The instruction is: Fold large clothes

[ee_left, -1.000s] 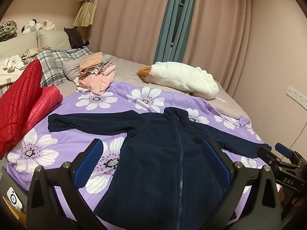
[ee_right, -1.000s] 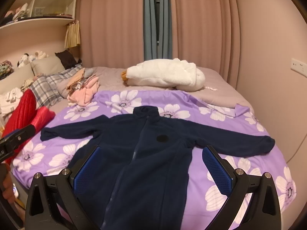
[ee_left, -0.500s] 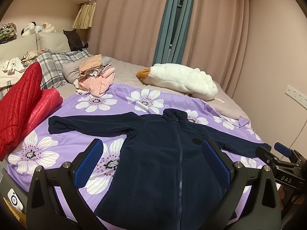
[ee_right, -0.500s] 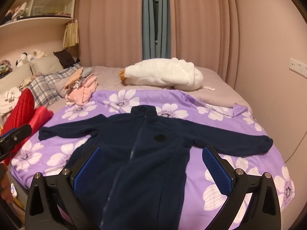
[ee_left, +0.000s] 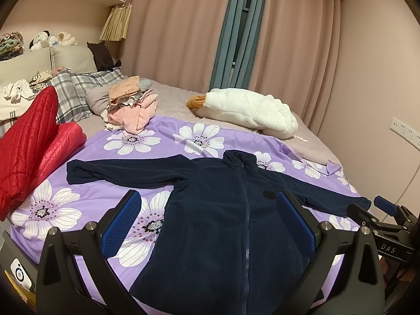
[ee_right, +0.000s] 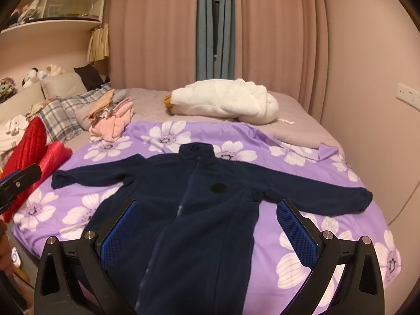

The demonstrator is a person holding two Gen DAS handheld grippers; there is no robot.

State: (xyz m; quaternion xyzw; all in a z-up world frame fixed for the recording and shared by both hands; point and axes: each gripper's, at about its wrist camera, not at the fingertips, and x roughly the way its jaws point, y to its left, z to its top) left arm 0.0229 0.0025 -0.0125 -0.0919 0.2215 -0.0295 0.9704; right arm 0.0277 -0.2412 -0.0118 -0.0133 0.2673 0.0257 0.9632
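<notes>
While both the left gripper (ee_left: 210, 220) and right gripper (ee_right: 210, 225) hover with jaws spread wide and empty, the navy fleece jacket (ee_right: 189, 210) lies flat, sleeves outstretched, on the purple floral sheet (ee_right: 302, 236) at the bed's near edge.

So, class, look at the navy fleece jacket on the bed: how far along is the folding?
Done: the navy jacket lies flat, zipped, sleeves spread on the purple floral sheet. In hand: nothing; the left gripper and right gripper are open above its hem. Left: every fold.
</notes>
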